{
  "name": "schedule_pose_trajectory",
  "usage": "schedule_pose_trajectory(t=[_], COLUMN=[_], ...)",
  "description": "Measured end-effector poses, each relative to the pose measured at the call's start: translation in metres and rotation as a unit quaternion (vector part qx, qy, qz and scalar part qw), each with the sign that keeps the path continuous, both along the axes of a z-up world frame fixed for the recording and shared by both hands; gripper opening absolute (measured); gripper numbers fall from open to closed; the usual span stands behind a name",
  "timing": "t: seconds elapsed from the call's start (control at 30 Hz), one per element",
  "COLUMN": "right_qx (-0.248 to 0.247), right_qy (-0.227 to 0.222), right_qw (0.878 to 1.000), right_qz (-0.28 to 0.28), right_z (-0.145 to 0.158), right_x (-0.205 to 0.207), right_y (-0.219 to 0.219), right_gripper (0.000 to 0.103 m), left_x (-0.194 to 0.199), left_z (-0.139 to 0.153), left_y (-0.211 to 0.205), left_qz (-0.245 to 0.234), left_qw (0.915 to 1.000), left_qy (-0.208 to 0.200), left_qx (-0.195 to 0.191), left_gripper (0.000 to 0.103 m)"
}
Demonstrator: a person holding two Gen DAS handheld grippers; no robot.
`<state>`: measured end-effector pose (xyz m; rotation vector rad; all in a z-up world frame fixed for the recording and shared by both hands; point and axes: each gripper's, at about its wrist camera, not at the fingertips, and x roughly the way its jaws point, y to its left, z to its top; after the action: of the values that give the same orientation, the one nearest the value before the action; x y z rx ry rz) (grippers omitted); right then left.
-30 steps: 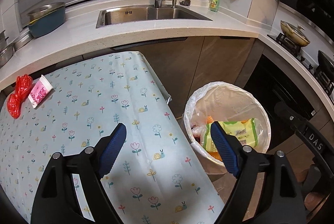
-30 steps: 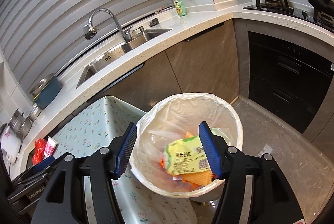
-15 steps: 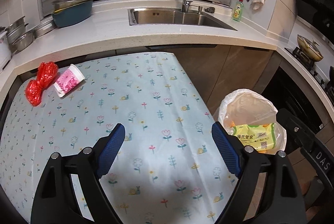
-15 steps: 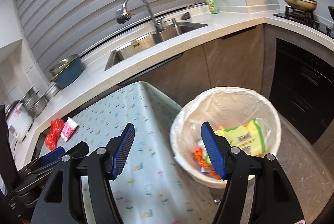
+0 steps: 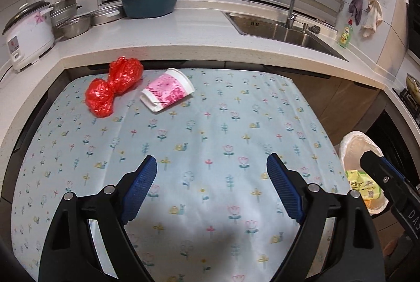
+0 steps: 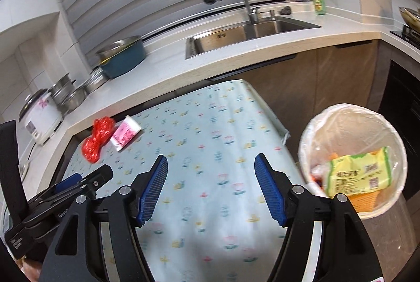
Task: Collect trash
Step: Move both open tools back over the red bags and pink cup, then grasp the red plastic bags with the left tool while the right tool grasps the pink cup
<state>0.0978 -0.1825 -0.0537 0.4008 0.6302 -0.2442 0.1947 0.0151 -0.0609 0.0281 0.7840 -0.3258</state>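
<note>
Two pieces of trash left on the flowered tablecloth: a crumpled red plastic bag and, touching its right side, a pink-and-white paper cup lying on its side, mouth toward the far right. Both at the far left corner of the cloth, close under the counter edge. Off the cloth's right edge, on the floor, a white-lined trash bin already holding a green-and-yellow packet and some orange scraps, presumably placed there for short carries from the cloth. Nearer the cameras, left hand-held gripper spread wide, empty, hovering over the cloth's near middle and aimed toward the bag and cup. Right hand-held gripper also empty, jaws parted and widening, nothing between them, hanging over the cloth's right half beside the bin. Likely next: a reach for the bag or cup. Behind, a sink with tap, stacked bowls and a rice cooker.
</note>
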Motion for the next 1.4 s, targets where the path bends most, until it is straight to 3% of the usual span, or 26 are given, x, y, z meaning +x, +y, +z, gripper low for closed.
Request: schedule_pose_trajectory(t=[0.27, 0.53, 1.0, 1.4], right_qx=[0.002, 0.02, 0.047, 0.075], right_qy=[0.01, 0.022, 0.048, 0.078], right_qw=[0.998, 0.995, 0.991, 0.986], right_qz=[0.057, 0.093, 0.118, 0.123], right_z=[-0.004, -0.017, -0.054, -0.095], right_x=[0.048, 0.108, 0.21, 0.277], right_y=[0.06, 0.102, 0.132, 0.133], right_gripper=[0.069, 0.071, 0.072, 0.072], left_x=[0.036, 0.083, 0.183, 0.24], left_z=[-0.006, -0.01, -0.04, -0.073], left_y=[0.068, 0.115, 0.143, 0.134], left_qz=[0.052, 0.082, 0.104, 0.07], left_qw=[0.9987, 0.9966, 0.9943, 0.996], left_qy=[0.004, 0.008, 0.022, 0.056], left_qx=[0.001, 0.0, 0.013, 0.002], left_gripper=[0.082, 0.089, 0.089, 0.089])
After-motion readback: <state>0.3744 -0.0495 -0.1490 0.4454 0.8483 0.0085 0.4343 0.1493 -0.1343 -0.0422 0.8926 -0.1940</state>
